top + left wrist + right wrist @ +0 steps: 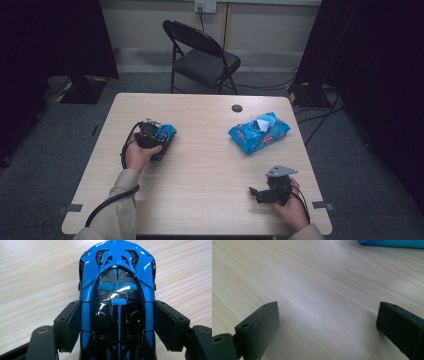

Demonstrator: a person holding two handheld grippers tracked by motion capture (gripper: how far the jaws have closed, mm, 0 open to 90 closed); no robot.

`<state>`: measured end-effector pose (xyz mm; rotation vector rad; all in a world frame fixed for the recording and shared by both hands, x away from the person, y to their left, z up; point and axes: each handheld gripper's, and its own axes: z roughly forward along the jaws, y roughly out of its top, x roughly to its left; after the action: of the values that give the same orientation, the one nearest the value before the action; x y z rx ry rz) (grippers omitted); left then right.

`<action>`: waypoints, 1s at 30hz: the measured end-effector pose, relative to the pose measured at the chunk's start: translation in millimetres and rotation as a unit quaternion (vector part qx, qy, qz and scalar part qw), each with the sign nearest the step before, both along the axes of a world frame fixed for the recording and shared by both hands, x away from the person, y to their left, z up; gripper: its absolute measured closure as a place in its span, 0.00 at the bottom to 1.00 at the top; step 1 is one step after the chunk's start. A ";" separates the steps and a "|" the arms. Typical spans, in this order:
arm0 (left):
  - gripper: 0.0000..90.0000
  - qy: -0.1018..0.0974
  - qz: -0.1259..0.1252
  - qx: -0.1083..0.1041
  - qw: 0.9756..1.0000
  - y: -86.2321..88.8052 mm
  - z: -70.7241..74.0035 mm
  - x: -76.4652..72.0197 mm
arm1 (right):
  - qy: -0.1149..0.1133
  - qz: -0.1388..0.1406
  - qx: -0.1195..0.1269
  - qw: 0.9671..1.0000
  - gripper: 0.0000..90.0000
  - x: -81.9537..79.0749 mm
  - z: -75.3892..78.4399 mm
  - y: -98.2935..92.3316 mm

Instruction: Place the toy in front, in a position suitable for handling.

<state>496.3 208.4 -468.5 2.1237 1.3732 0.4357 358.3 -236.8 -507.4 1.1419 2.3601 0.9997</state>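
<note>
While the left gripper point(117, 322) has its pads against both flanks of the blue toy car point(117, 290), clamped on it, the car lies left of centre on the table point(200, 165), its long axis running straight up the left gripper view; its near end is cut off at the bottom edge. At lower right, the right gripper point(328, 322) rests with jaws wide apart over bare wood, the blue wipes pack point(259, 131) above it.

The left tongs point(161, 139) grip a blue toy car point(164, 134); right tongs point(255, 191) rest apart from the wipes pack point(259, 132)
</note>
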 end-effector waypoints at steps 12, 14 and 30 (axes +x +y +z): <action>0.31 0.005 0.004 0.003 1.000 -6.1 -7.5 1.1 | 0.000 0.000 0.000 1.000 0.05 0.0 0.0 0.0; 0.31 0.006 0.003 0.008 1.000 -6.7 -10.1 1.6 | 0.000 0.002 0.000 1.000 0.05 0.0 -0.1 0.0; 0.31 0.001 0.008 0.009 1.000 -8.4 -17.8 2.3 | 0.000 0.002 0.000 1.000 0.05 0.0 -0.1 0.0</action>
<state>498.7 200.0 -486.3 2.1301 1.3932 0.4545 358.3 -236.8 -507.5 1.1374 2.3623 1.0007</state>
